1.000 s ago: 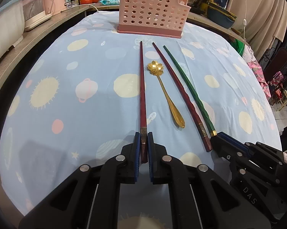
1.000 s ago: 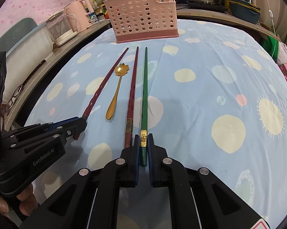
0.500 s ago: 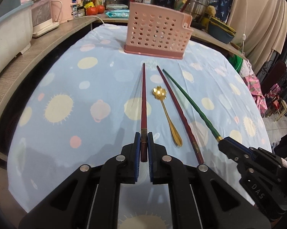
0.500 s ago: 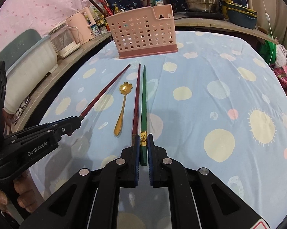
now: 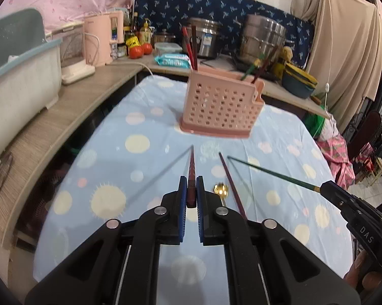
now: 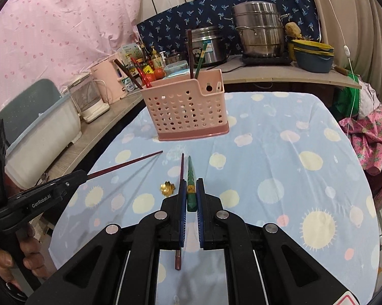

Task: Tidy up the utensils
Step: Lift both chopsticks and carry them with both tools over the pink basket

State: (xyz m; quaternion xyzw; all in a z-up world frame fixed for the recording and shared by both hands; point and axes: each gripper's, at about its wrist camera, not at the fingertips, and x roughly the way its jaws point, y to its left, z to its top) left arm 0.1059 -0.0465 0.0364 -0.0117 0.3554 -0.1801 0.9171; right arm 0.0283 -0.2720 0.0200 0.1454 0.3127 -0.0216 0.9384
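Your left claw (image 5: 191, 190) was clenched on the thick end of the red chopstick (image 5: 191, 169). Its long axis ran forward along the fingers, and the tip pointed toward the pink utensil basket (image 5: 220, 108) while hanging clear of the counter (image 5: 109, 152). One second earlier, this chopstick lay flat on the cloth; it had since been raised, and its shadow fell on the cloth to the left.

Between the two claws, the gold spoon (image 6: 167, 188) and the dark red chopstick (image 6: 180, 203) remained flat on the counter where they had been. The spoon's bowl and the chopstick's narrow end both pointed toward the basket.

Your right claw (image 6: 191, 198) was clenched on the butt end of the green chopstick (image 6: 191, 178), just behind its gold band. The shaft projected straight ahead between the fingers, with its tip aimed at the basket base. This chopstick had also been lifted off the cloth since the earlier frame. The basket, farther off than before, already held several chopsticks standing upright.
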